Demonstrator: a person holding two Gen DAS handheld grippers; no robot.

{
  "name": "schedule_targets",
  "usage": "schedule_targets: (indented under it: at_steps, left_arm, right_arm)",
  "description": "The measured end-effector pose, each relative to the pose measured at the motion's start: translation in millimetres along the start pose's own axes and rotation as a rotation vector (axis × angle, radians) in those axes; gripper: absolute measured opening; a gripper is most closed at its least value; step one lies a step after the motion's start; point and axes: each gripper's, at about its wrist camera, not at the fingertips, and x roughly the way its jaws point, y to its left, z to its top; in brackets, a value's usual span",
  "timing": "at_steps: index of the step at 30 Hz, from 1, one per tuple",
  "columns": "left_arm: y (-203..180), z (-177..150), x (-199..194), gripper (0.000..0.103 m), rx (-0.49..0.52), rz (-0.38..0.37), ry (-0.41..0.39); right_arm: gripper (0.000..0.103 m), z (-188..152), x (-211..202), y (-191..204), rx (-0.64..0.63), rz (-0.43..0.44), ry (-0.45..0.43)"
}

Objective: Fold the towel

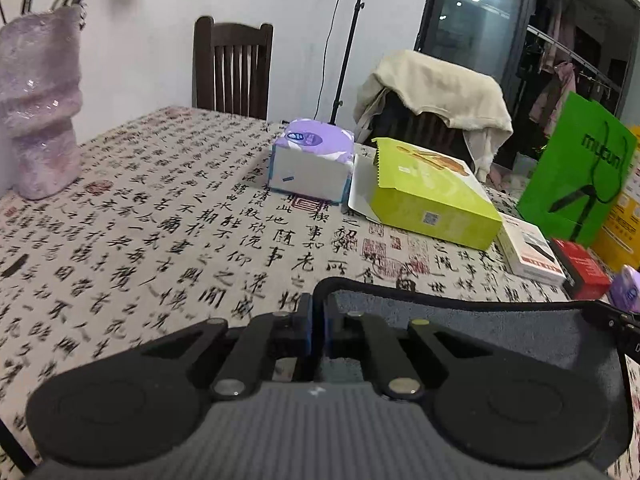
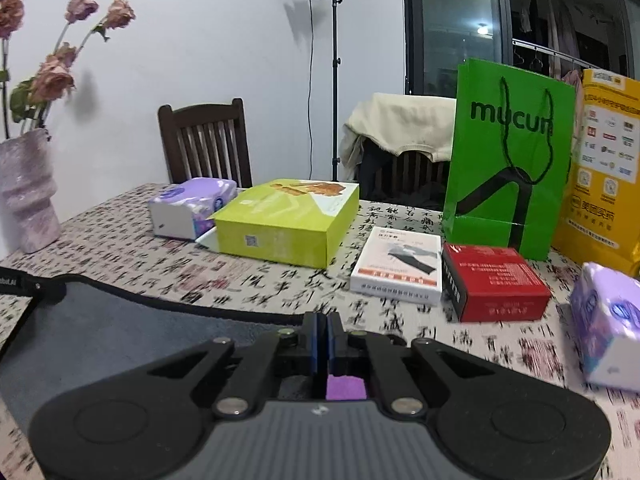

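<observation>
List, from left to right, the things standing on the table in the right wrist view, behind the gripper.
Purple vase → purple tissue pack → lime-green box → white box → red box → green bag → yellow bag.

We see the table (image 2: 280,276), covered by a calligraphy-print cloth, carrying a vase (image 2: 28,192), tissue pack (image 2: 188,206), lime box (image 2: 288,220), white box (image 2: 398,264), red box (image 2: 496,282), green bag (image 2: 508,160) and grey towel (image 2: 100,328).
</observation>
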Motion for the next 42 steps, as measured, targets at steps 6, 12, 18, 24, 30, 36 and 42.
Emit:
schedule_targets:
  at_steps: [6,12,18,24,30,36,42]
  left_arm:
    - [-4,9,41,0.006,-0.007,0.007,0.054]
    - [1,11,65,0.007,-0.033,0.019,0.096]
    - [2,11,72,0.008,-0.027,0.026,0.097]
    - [2,12,71,0.042,-0.018,0.042,0.098]
    - [3,10,56,0.049,0.009,0.038,0.08]
    - [10,15,24,0.05,0.01,0.046,0.036]
    - [17,16,-21,0.051,0.01,0.043,-0.008]
  right_arm:
    - [0.004,11,37,-14,0.041,0.002,0.027]
    - [0.004,10,68,-25,0.079,0.019,0.076]
    - [0.007,4,85,-31,0.109,0.026,0.138]
    - [0.012,6,79,-34,0.113,-0.001,0.125]
    - [0.014,7,71,-33,0.116,-0.002,0.122]
    - [0.016,12,47,-30,0.113,-0.01,0.097]
    - [0.023,19,7,-24,0.101,-0.016,0.064]
